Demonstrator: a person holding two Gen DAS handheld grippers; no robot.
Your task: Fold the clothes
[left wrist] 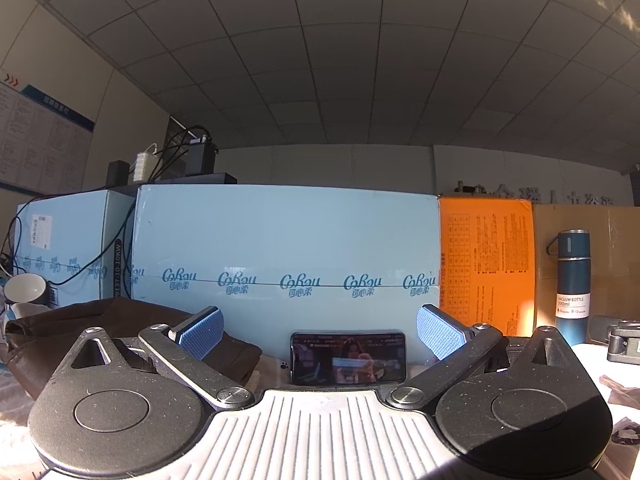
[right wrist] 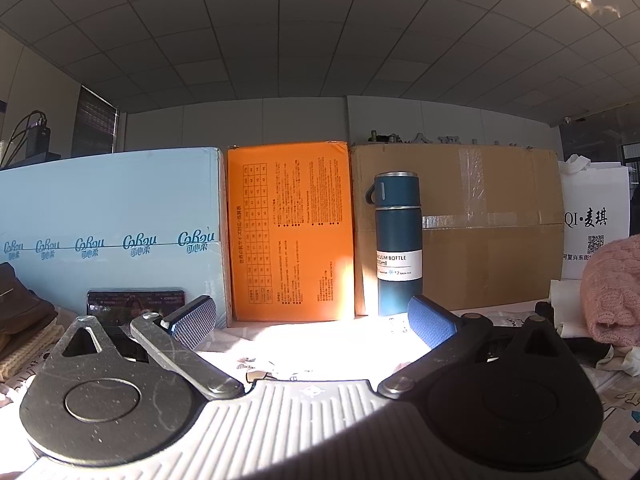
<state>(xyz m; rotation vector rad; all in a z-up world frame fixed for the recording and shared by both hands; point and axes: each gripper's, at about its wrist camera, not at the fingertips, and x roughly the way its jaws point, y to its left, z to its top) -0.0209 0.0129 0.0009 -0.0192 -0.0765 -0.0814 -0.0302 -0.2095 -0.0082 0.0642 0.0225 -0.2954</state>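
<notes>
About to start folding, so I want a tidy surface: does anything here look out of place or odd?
Nothing is spilled or toppled. One oddity: a phone leans on its side against the light blue box, its screen lit and playing video. The vacuum bottle stands upright. Both grippers, left and right, are open and hold nothing.

Black-armed tool (left wrist: 320, 334) with blue textured pads (left wrist: 202, 336).

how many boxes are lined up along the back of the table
4. A small light blue box at far left, a long light blue box beside it, an orange box next, then a brown cardboard box behind the bottle. More may lie out of view.
</notes>
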